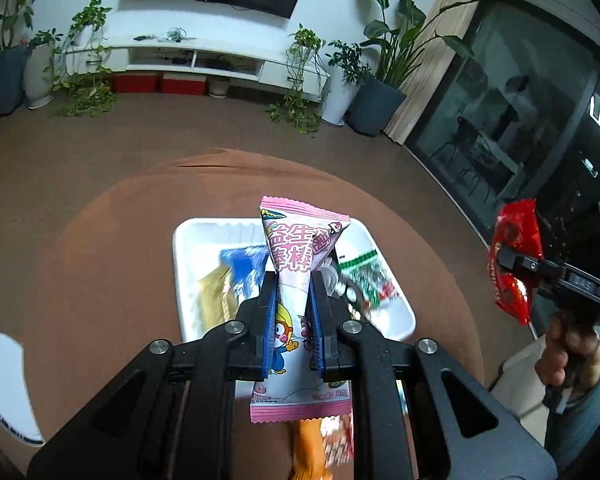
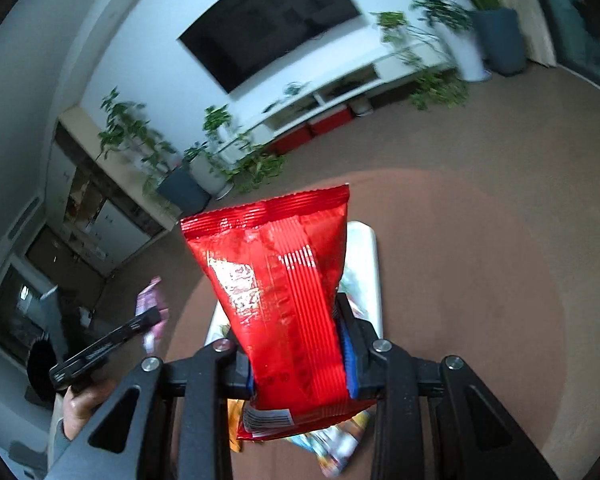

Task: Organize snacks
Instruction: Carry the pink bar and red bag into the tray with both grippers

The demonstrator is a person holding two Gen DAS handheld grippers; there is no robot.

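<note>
**Both grippers hold snack packets above the tray**

The left gripper has its jaws closed tight on a pink packet, held upright over the white tray on the round brown surface. The right gripper clamps a red bag, also raised above that tray, which holds other snacks.

We cannot read the blurred packets in the white tray; the pink packet covers the tray's middle. The orange packet below it runs off the frame's bottom edge. From the right wrist, the red bag hides most of the tray.
</note>
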